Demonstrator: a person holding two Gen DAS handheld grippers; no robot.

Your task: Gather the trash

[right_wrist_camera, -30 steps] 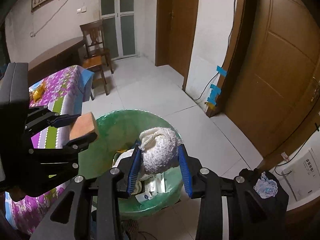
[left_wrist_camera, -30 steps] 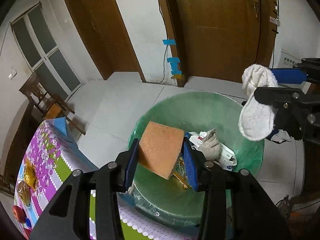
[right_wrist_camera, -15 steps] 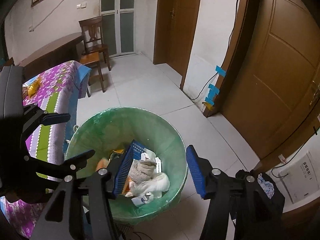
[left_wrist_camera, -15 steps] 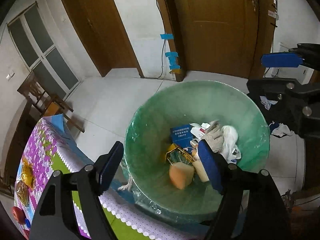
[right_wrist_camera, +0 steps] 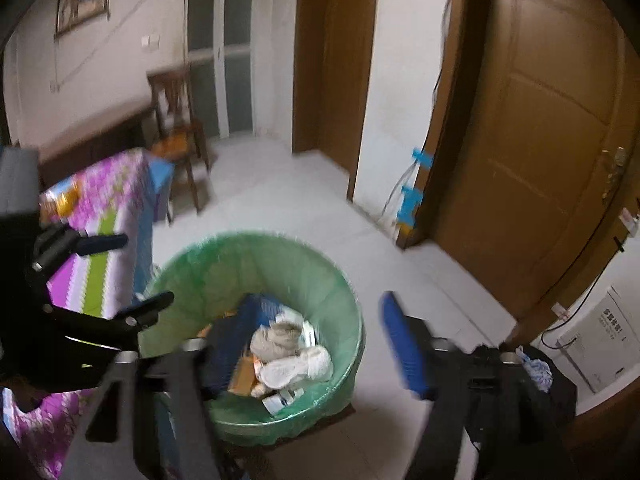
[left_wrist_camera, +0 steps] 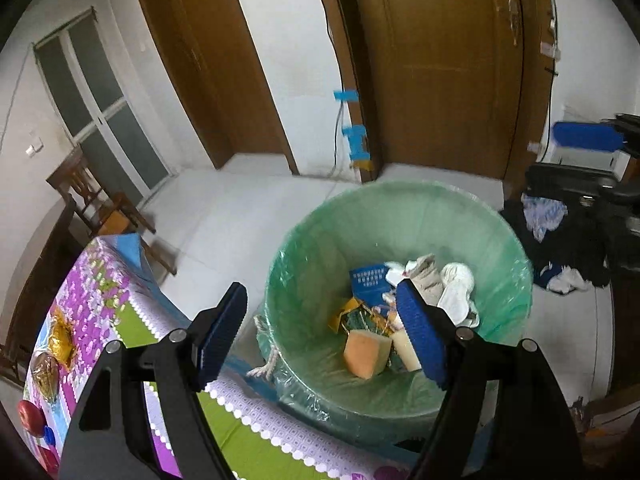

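Drop step looks finished on both sides. Left gripper (left_wrist_camera: 324,332) hangs over the green-lined bin (left_wrist_camera: 512,248) with its jaws spread wide and nothing between them; the orange sponge (left_wrist_camera: 366,354) lies on the liner at the near side of the bin floor, beside gold foil wrappers (left_wrist_camera: 348,314). Right gripper (right_wrist_camera: 316,348) has its jaws opening, also empty; the white sock (right_wrist_camera: 298,368) rests in the bin on top of a greyish glove (right_wrist_camera: 278,336) and a blue carton (right_wrist_camera: 256,312). Judged next move: both tools swing away from the bin toward the flowered tablecloth (left_wrist_camera: 100,288), where gold-wrapped items (left_wrist_camera: 60,336) and a red round thing (left_wrist_camera: 28,416) sit; whether those count as trash cannot be told from here. That calls for lifting clear of the bin rim first, then lining up on one small piece at a time. The left view shows the bin floor, the sponge and the cloth's near end with what lies on it; the right view is motion-blurred, hides the sponge behind its own finger, but shows the left tool from outside, a chair (right_wrist_camera: 176,120), and a dark bundle of clothes (right_wrist_camera: 532,384) on the floor by the door.
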